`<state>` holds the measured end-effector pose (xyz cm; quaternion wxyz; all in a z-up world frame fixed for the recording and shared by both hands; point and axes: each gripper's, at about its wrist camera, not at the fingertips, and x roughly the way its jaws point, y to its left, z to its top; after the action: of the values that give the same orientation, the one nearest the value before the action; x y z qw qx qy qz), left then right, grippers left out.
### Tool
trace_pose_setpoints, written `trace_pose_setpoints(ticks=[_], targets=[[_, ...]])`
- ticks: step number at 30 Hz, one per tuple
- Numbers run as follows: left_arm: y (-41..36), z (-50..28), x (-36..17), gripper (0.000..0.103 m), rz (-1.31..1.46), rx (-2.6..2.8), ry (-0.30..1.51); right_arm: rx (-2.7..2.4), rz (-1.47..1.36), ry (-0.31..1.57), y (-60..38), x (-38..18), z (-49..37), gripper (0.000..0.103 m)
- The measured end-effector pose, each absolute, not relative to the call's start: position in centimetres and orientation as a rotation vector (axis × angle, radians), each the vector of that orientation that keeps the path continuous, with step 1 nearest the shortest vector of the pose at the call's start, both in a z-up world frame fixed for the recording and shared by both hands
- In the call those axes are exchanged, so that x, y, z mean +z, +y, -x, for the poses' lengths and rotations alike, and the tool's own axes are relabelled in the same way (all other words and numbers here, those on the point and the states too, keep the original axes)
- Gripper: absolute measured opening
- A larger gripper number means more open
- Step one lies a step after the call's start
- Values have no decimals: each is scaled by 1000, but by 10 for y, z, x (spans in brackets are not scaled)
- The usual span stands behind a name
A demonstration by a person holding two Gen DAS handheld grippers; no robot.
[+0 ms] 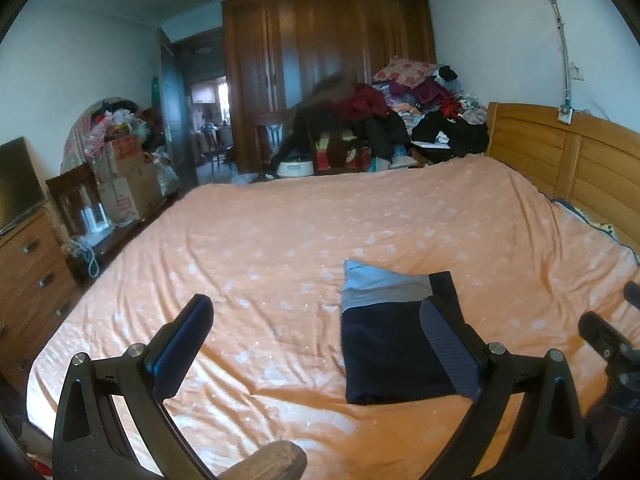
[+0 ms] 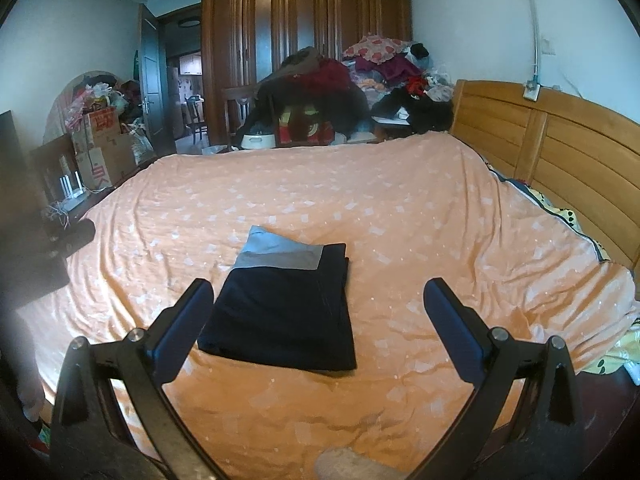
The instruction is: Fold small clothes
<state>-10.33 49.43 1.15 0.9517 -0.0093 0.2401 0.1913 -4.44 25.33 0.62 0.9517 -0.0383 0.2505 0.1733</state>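
A small folded garment (image 1: 390, 340) (image 2: 280, 308), dark navy with grey and light-blue bands at its far end, lies flat on the orange bedspread (image 1: 260, 240) (image 2: 400, 220). My left gripper (image 1: 316, 320) is open above the bed, and its right finger overlaps the garment's right edge in the left wrist view. My right gripper (image 2: 318, 300) is also open and holds nothing; the garment lies between and just beyond its fingers. The other gripper's black body shows at the right edge of the left wrist view (image 1: 604, 340) and at the left edge of the right wrist view (image 2: 68, 240).
A wooden headboard (image 1: 568, 160) (image 2: 560, 140) runs along the right. Behind the bed stand a tall wardrobe (image 1: 320, 48) (image 2: 304, 20) and a heap of clothes (image 1: 408, 108) (image 2: 360, 84). Boxes (image 1: 124, 176) and a drawer chest (image 1: 28, 272) line the left side.
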Motion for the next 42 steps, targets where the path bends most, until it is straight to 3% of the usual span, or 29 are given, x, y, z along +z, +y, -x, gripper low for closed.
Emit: trace_pose_setpoints(ticks=[42], targets=[[500, 92, -17, 103, -9, 434, 565, 371, 107, 525, 261, -6, 37, 103]])
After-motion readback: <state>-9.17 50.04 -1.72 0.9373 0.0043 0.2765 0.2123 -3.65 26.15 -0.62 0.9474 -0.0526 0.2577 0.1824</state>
